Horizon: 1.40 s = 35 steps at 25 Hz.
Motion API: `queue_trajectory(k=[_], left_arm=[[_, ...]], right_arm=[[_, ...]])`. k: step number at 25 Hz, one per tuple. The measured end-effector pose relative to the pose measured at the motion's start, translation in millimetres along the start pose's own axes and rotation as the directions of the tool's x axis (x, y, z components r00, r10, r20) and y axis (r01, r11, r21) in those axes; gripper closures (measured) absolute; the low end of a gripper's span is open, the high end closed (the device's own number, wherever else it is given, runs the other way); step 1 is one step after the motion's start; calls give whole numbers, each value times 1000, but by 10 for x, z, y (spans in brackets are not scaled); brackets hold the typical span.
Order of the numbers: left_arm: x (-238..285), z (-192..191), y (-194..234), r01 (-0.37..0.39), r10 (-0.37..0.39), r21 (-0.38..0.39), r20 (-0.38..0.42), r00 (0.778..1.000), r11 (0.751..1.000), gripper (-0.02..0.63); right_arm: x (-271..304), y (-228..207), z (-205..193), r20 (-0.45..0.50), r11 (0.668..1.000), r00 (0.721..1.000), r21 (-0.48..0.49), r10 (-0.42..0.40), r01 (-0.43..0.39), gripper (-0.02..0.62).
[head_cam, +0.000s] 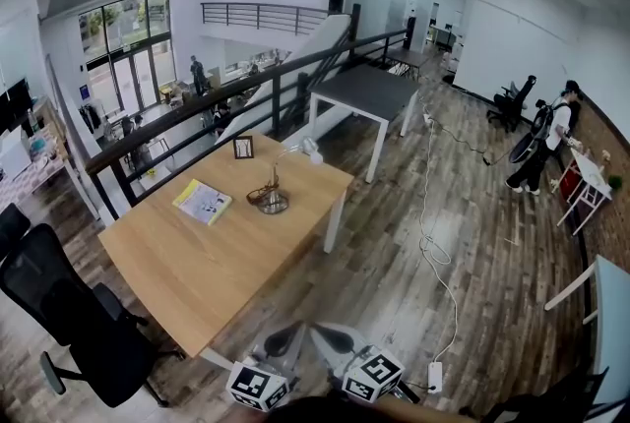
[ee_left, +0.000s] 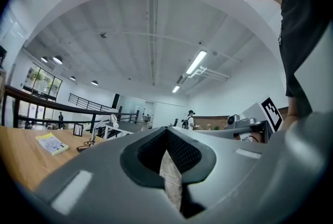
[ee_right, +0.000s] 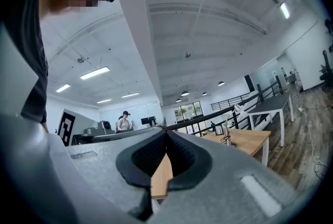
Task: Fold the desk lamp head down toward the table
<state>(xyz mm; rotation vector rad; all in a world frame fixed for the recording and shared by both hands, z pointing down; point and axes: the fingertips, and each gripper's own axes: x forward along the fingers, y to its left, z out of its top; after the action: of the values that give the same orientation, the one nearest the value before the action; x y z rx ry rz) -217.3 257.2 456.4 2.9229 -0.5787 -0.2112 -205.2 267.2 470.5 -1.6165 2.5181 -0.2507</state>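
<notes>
table (head_cam: 197, 264) — pale matt wood | floor (head_cam: 394, 283) — dark wood planks | booklet (head_cam: 203, 201) — paper

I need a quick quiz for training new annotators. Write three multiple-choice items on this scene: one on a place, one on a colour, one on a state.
1. In the head view, on which side of the lamp base does the booklet lie?
A. left
B. right
C. on top of it

2. The top of the far table is:
A. red
B. dark grey
C. yellow

3. The right gripper is:
A. shut and empty
B. wide open
C. shut on the lamp

Key:
1 A, the booklet sits left of the base on the wooden table.
2 B, its top is dark grey over white legs.
3 A, its jaws meet at the tips with nothing between them.
</notes>
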Motion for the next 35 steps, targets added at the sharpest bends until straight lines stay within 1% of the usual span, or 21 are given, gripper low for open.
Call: queue_trajectory(k=[5,10,15,19,25,28,31,35], left_arm=[[202,-114,121,1,-1,-6,-12,1000,1000,606],[550,-190,253,-4,4,-1,-22,1000,1000,606],[1084,-210,540,-43,43,3,-22,999,999,606],[1633,-204,704,-67,67,2,-17,998,998,607],[2556,-222,815,-73,73,7,9,997,997,607],[2946,-223,794,-68,68,1,14,998,998,607],[3197,-297,834,-72,72,-1,-3,997,997,606],[3341,-274,972,-97,97,-6,-5,995,995,606]], right_arm=[[71,-226,-34,-9,1000,1000,5,-6,6,592],[160,-635,-30,-1,999,1000,33,-20,20,593],[408,-1222,113,2,999,1000,33,-4,4,592],[574,-1728,292,4,1000,1000,17,25,-25,592],[636,-2593,547,-3,999,999,-1,41,-41,592],[636,-2977,634,-6,999,999,2,40,-40,592],[663,-3261,698,1,999,999,6,37,-37,592],[726,-3439,667,-7,999,999,21,36,-35,592]])
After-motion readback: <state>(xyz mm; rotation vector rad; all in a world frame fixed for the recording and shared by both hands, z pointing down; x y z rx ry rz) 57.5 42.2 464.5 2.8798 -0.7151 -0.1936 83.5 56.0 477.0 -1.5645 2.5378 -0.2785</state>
